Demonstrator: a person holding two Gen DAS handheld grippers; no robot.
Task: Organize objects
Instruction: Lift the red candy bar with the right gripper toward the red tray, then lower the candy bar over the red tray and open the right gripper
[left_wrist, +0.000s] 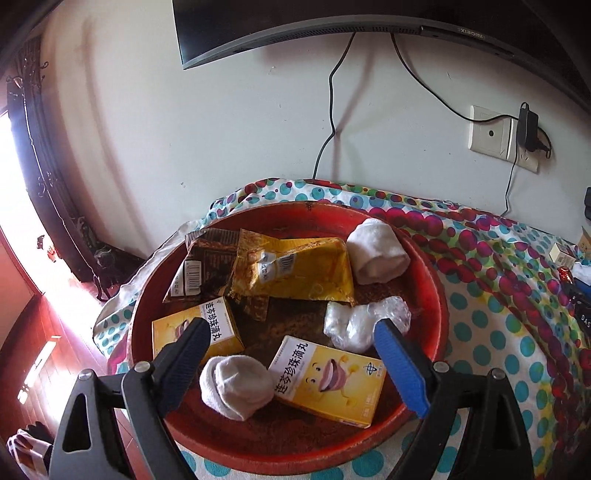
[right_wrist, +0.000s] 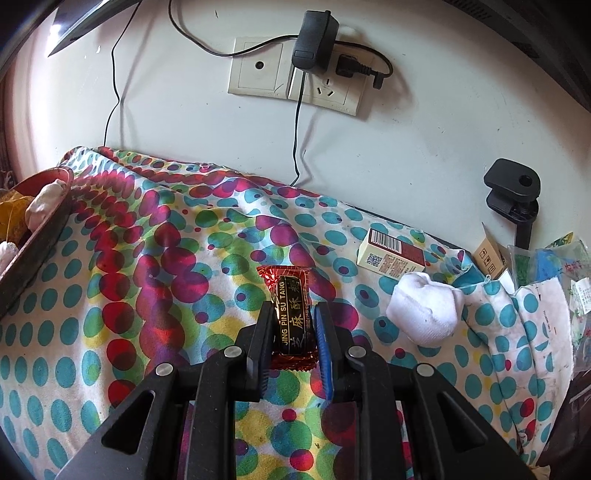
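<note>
A round red tray (left_wrist: 428, 280) rests on the dotted cloth and holds two yellow boxes (left_wrist: 328, 376), yellow and brown snack packets (left_wrist: 295, 269), two rolled white socks (left_wrist: 236, 384) and a clear plastic wad (left_wrist: 365, 321). My left gripper (left_wrist: 291, 332) hangs open over the tray's near side, with nothing between its fingers. In the right wrist view my right gripper (right_wrist: 293, 314) is shut on a red and black candy packet (right_wrist: 291, 310), held just above the cloth. The tray's edge (right_wrist: 40, 236) shows at the far left of that view.
On the cloth to the right lie a small red and white box (right_wrist: 391, 254) and a rolled white sock (right_wrist: 424, 310). A black clamp (right_wrist: 513, 195), a cardboard box and plastic bags crowd the right edge. Cables and a wall socket (right_wrist: 295, 74) hang behind.
</note>
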